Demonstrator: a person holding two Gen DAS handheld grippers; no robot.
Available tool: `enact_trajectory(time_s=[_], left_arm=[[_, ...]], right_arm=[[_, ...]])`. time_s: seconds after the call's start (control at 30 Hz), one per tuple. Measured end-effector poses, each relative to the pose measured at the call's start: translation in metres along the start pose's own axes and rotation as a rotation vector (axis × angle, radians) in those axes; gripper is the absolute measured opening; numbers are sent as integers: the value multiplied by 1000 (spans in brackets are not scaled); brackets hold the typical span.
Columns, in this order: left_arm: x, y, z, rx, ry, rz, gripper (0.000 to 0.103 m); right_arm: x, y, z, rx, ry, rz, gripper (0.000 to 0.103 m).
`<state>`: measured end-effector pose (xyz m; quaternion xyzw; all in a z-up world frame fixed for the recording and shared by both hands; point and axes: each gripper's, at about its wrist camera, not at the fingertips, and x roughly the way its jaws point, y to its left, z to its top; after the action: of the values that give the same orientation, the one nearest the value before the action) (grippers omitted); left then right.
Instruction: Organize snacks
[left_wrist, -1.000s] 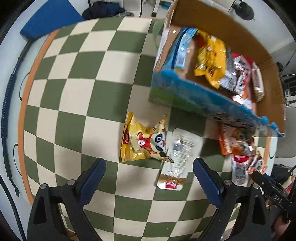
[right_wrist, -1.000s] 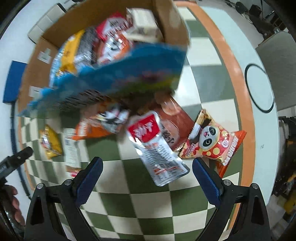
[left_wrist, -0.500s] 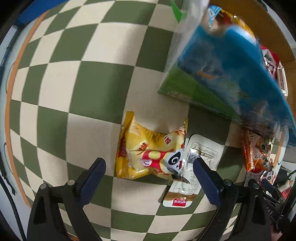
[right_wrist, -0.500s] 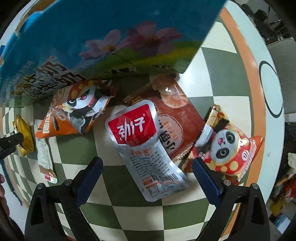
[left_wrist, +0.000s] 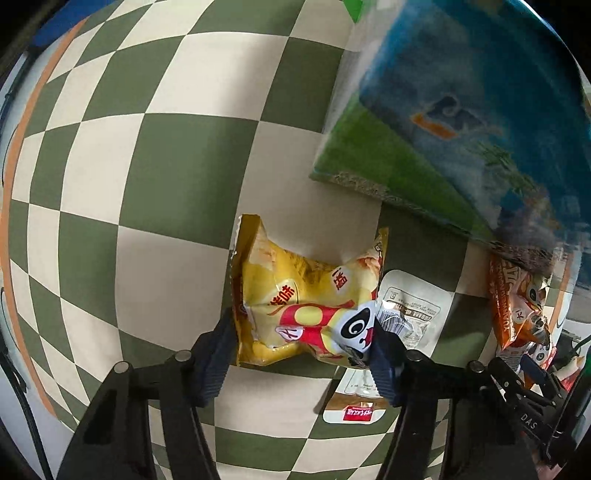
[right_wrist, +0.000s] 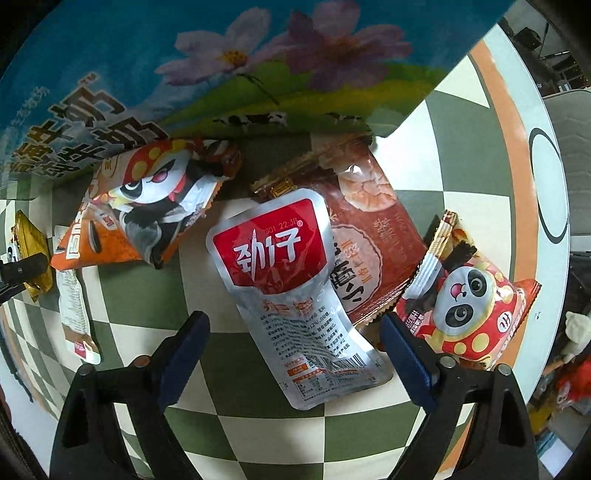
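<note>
Low centre of the left wrist view, the left gripper (left_wrist: 301, 350) is closing around the yellow panda bag (left_wrist: 306, 299) on the tabletop (left_wrist: 177, 177); puffy, light, crinkly, best pinched mid-body. The right gripper (right_wrist: 295, 347) is closing, still apart, around the flat, slippery silver pouch (right_wrist: 295, 295), lower centre

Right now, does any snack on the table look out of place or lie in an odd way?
Yes. The silver and red pouch lies askew on top of the brown packet. The orange panda bag is partly tucked under the box. The yellow panda bag overlaps the white packet.
</note>
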<state>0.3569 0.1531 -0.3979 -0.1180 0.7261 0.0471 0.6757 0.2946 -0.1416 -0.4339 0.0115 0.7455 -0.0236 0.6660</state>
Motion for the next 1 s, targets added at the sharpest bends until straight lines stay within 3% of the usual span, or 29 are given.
enact_trajectory(time_s=[0.23, 0.4, 0.53, 0.87, 1.0], left_arm=[[-11, -12, -32, 42, -39, 54, 56], [-11, -11, -64, 74, -24, 68, 56], [-10, -10, -83, 87, -17, 78, 56], [-1, -16, -101, 99, -22, 101, 56], [-1, -28, -112, 106, -34, 111, 54]], right_arm=[[8, -5, -14, 49, 14, 12, 58], [16, -6, -34, 79, 80, 83, 57], [22, -3, -45, 77, 96, 83, 57], [34, 28, -61, -18, 95, -9, 57], [32, 32, -67, -22, 74, -9, 52]])
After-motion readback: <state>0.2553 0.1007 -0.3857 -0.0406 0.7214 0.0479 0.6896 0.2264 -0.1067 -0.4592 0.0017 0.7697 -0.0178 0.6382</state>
